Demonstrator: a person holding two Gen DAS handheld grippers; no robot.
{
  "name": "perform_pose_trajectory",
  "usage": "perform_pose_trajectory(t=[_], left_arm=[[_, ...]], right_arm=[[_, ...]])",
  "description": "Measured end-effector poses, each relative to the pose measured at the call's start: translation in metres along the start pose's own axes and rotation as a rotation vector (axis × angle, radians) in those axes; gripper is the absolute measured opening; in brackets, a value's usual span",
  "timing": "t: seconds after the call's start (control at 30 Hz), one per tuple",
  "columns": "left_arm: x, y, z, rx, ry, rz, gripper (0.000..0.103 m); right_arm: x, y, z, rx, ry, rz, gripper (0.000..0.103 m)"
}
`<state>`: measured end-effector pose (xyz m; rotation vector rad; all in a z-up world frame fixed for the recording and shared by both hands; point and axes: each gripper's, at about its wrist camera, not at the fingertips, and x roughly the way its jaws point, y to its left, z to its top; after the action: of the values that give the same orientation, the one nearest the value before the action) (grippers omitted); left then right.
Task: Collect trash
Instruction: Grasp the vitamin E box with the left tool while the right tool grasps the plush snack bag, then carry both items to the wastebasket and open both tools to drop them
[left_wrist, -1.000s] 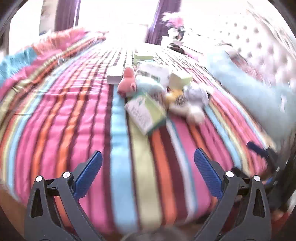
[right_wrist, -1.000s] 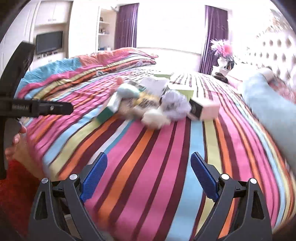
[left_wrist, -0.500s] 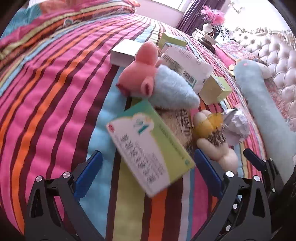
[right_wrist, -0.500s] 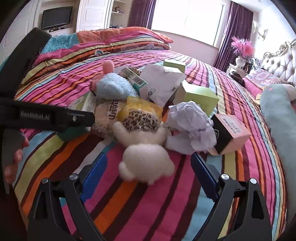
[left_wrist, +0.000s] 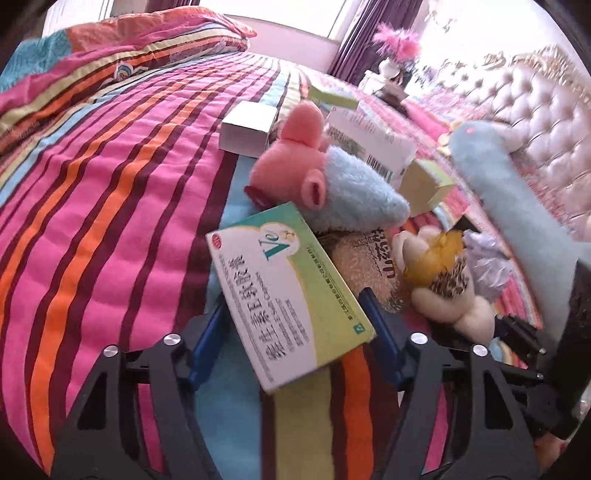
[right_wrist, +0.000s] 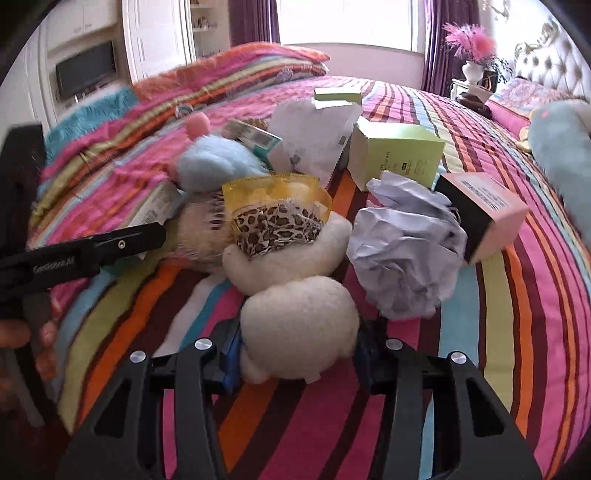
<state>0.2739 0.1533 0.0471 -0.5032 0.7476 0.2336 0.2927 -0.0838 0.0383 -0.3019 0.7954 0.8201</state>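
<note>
On the striped bedspread (left_wrist: 110, 192) lies a heap of mixed things. The left gripper (left_wrist: 295, 332) has its two blue pads against the sides of the green-and-white medicine box (left_wrist: 291, 295), clamped on its near end. The right gripper (right_wrist: 297, 350) is closed around the foot of the cream plush toy (right_wrist: 295, 291), which wears a leopard-print band. Just beside that toy, on its right, sits one crumpled paper ball (right_wrist: 406, 254). Behind are one pink-and-blue plush pig (left_wrist: 332, 177), one white box (left_wrist: 247, 129), two pale green boxes (right_wrist: 395, 155), one pink-and-black box (right_wrist: 484, 214) and one torn white envelope (right_wrist: 314, 144).
</note>
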Motion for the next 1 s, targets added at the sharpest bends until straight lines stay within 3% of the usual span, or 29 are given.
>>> perform_pose_trajectory(t=[0.33,0.57,0.67,0.8,1.0], left_arm=[[-0.060,0.024,-0.043,0.009,-0.078,-0.118,0.066],[-0.143,0.022,-0.100,0.164,-0.091,-0.206,0.066],[-0.174,0.026,-0.143,0.218,-0.017,-0.248,0.066],[-0.194,0.029,-0.207,0.245,0.153,-0.291,0.066],[-0.133,0.033,-0.290,0.298,0.442,-0.227,0.066]], right_arm=[[-0.054,0.026,-0.044,0.040,-0.088,0.066,0.046],[-0.133,0.047,-0.100,0.113,-0.198,0.157,0.046],[-0.162,0.069,-0.143,0.140,-0.158,0.193,0.046],[-0.167,0.091,-0.203,0.222,0.002,0.244,0.046],[-0.103,0.111,-0.270,0.267,0.280,0.201,0.046]])
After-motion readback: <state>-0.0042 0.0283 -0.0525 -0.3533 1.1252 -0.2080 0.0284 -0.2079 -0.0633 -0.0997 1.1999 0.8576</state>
